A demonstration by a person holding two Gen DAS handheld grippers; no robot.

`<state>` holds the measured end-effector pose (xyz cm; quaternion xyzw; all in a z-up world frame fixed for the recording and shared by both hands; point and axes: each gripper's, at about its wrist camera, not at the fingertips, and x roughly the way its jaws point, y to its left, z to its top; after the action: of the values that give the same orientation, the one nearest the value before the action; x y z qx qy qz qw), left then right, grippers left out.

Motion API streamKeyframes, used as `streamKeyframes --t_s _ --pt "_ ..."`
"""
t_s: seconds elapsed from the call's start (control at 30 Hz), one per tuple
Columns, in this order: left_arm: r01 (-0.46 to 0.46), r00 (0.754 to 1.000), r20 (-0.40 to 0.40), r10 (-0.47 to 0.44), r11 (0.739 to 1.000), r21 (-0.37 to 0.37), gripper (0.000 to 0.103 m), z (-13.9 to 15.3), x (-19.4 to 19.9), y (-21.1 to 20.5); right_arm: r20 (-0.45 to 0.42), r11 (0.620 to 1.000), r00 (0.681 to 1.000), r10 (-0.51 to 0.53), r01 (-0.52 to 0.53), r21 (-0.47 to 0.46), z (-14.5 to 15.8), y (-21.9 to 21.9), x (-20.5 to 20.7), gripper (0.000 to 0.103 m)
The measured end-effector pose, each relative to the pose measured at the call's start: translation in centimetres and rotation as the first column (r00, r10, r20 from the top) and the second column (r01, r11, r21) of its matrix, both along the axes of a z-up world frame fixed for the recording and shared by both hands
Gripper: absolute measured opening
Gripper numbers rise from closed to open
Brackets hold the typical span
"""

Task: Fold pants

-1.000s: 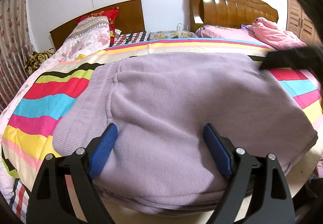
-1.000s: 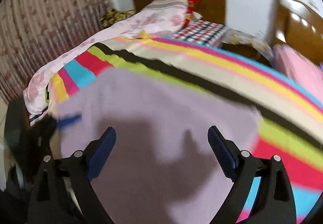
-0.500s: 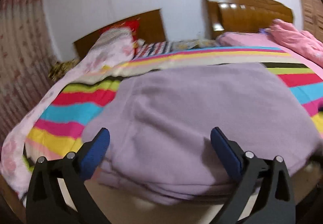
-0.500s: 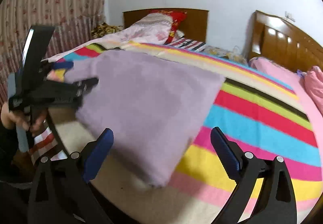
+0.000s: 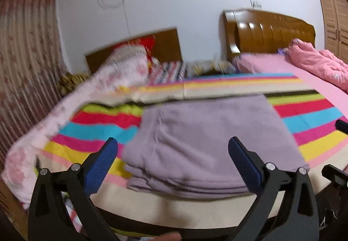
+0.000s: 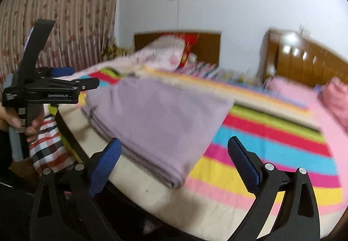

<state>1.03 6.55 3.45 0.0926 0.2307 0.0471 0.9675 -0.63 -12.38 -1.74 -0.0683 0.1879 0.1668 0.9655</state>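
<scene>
Lilac pants (image 5: 208, 138) are lying folded into a thick, layered rectangle at the near edge of a bed (image 5: 195, 206), on a bright striped bedspread (image 5: 308, 119). The left tool (image 5: 174, 154) is hovering just in front of the stack, its jaws having just been opening to full width, with nothing between them and neither blue pad touching the cloth. The right tool (image 6: 174, 156) is hanging off the stack's right corner, its jaws likewise having just been opening and now released and empty; in its view the left tool (image 6: 76, 80) is showing at the far left, held in a person's hand (image 6: 24, 125) beside the pants (image 6: 156, 119). A pink quilt (image 5: 317, 64) is lying on a second bed at the far right. The folding is looking finished or nearly so, with both tools letting go. The next move is likely calling only for a check that the edges are lining up, or a light press to flatten the stack.
</scene>
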Motion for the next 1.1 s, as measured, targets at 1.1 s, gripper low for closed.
streamKeyframes --t_s 1.1 --pt "-0.084 0.983 -0.172 0.064 0.991 -0.109 0.101 -6.6 -0.1 -2.5 -0.062 0.995 0.995 -0.085 0.081 -0.065 -1.7 0.2 -0.1 0.098"
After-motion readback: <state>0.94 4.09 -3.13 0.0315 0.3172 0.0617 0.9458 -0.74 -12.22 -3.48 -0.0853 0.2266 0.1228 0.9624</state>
